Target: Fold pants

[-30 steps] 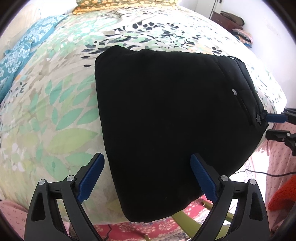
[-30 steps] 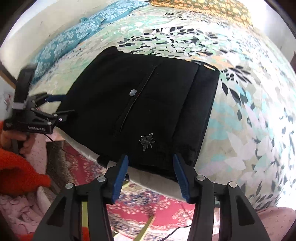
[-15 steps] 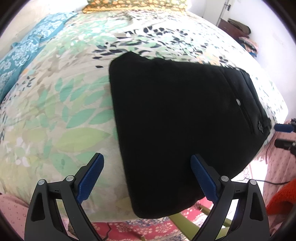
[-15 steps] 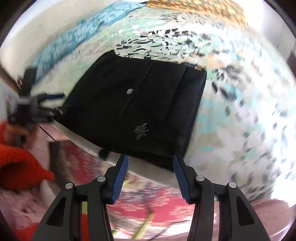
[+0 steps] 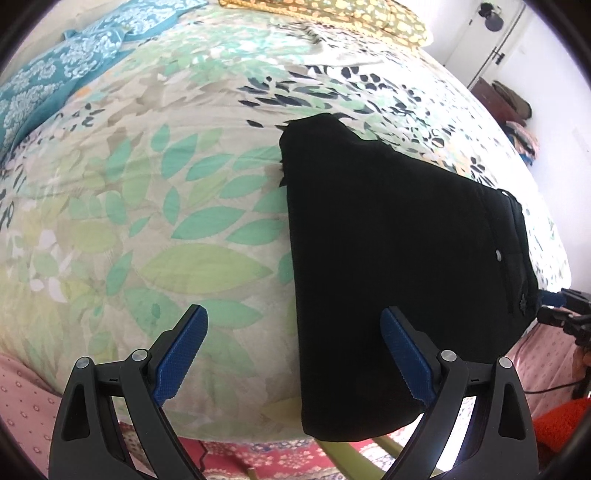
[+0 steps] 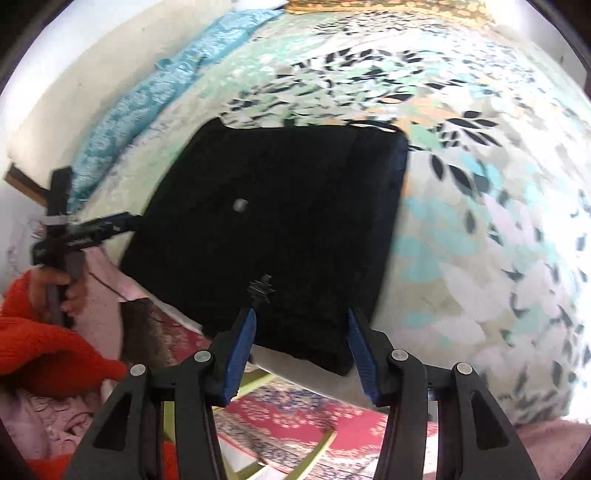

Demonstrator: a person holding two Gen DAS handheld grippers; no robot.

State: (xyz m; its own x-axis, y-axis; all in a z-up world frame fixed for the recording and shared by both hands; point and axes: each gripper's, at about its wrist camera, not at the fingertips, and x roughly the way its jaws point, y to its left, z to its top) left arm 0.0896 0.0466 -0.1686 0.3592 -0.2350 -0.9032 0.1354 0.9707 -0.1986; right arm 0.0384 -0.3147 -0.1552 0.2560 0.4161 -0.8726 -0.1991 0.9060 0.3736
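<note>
Black pants (image 5: 388, 240) lie folded into a flat rectangle on the leaf-print bed sheet (image 5: 147, 184), near the bed's front edge. A button (image 6: 241, 204) and a small metal emblem (image 6: 261, 288) show on the pants (image 6: 280, 221). My left gripper (image 5: 293, 314) hovers open and wide over the left edge of the fold, and it also shows as the left gripper (image 6: 92, 229) by that side. My right gripper (image 6: 302, 314) stands open above the near right corner, pads not pressing the cloth. The right gripper (image 5: 561, 306) peeks in at the far right.
A teal patterned pillow (image 5: 55, 81) lies at the bed's far left and a yellow-patterned one (image 5: 332, 14) at the head. Below the bed edge are a red rug (image 6: 295, 413) and a yellow-green frame (image 5: 351, 450). An orange sleeve (image 6: 44, 332) holds the left gripper.
The left gripper has slid left, so the pants now sit on the right of its view. The right gripper has come closer over the near corner. The pants lie as before.
</note>
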